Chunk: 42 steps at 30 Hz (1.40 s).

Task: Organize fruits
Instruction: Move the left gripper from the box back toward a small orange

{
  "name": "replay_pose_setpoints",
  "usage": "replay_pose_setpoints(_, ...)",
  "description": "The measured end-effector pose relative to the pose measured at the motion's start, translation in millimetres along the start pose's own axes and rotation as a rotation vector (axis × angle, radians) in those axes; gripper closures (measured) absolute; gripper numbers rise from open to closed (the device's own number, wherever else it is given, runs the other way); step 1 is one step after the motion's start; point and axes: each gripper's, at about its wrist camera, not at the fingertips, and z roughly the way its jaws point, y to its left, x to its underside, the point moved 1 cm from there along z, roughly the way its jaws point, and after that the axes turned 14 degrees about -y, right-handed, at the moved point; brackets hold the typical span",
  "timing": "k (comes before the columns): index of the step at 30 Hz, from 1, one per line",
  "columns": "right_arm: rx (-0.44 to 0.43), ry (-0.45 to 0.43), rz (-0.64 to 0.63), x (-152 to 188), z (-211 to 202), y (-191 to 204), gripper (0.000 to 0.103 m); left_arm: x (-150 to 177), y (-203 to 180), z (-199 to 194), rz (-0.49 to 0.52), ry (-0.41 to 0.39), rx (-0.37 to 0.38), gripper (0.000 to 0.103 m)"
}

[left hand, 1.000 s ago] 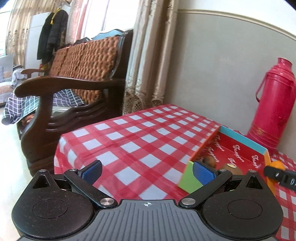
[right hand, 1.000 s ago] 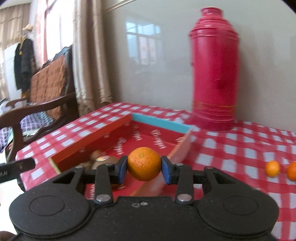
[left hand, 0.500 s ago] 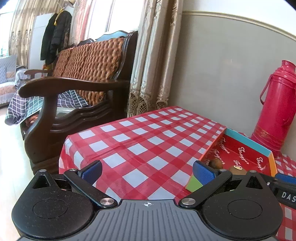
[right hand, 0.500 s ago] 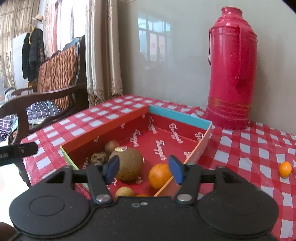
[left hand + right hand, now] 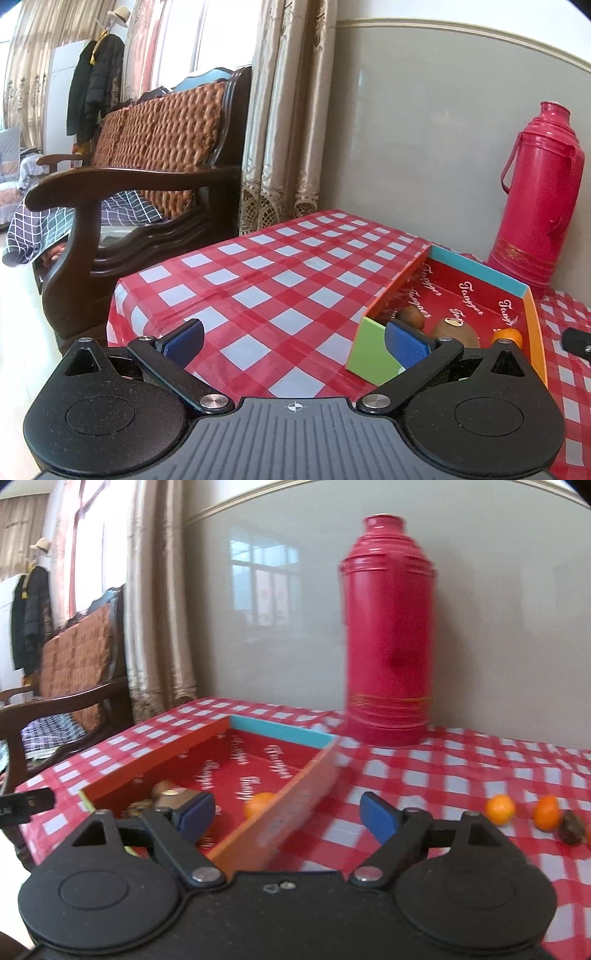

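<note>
Now the right gripper (image 5: pixel 286 814) gapes empty above the box (image 5: pixel 284 805) wall. Inside lies an orange (image 5: pixel 258 804). Likewise, the left gripper (image 5: pixel 295 341) is spread wide, holding nothing.

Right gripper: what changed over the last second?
The right gripper let go of the orange, which now lies inside the red box. Its jaws opened wide and it swung right, toward the loose fruits on the checked cloth. The left gripper stayed open and empty, shifting only slightly. Thermos and box did not move.
</note>
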Motion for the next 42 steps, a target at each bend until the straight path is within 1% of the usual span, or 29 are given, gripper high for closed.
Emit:
replay_pose_setpoints(2, 0.057, -0.011, 0.003, 2, -5, -13, 0.012, 1, -4, -1, 0.012, 0.001, 0.008, 0.0)
replay_pose_setpoints(5, 0.135, -0.022, 0.005, 6, -12, -33, 0.011, 1, -12, -3, 0.028, -0.003, 0.017, 0.0)
replay_pose_setpoints(7, 0.183, -0.021, 0.017, 9, -16, -47, 0.008, 1, -18, -5, 0.041, -0.004, 0.025, 0.0)
replay_pose_setpoints(12, 0.328, -0.042, 0.014, 15, -29, -83, 0.006, 2, -34, -11, 0.068, -0.012, 0.051, 0.0)
replay_pose_setpoints(17, 0.483, -0.102, -0.009, 22, -47, -113, 0.006, 4, -57, -19, 0.088, -0.019, 0.099, 0.0)
replay_pose_setpoints(20, 0.558, -0.111, -0.003, 28, -59, -129, 0.006, 6, -73, -27, 0.108, -0.039, 0.133, 0.0)
replay_pose_setpoints(23, 0.612, -0.125, 0.02, 32, -74, -144, 0.006, 7, -91, -37, 0.125, -0.068, 0.171, 0.0)
replay_pose_setpoints(28, 0.696, -0.147, 0.038, 36, -98, -165, 0.006, 13, -125, -50, 0.167, -0.086, 0.247, 0.0)
replay_pose_setpoints(32, 0.759, -0.138, 0.039, 40, -111, -180, 0.006, 19, -153, -60, 0.223, -0.094, 0.308, 0.0)
replay_pose_setpoints(38, 0.815, -0.143, 0.066, 43, -133, -199, 0.006, 19, -201, -69, 0.297, -0.091, 0.43, 0.0)
replay_pose_setpoints(42, 0.839, -0.148, 0.071, 45, -141, -206, 0.006, 12, -243, -68, 0.316, -0.059, 0.523, 0.0)
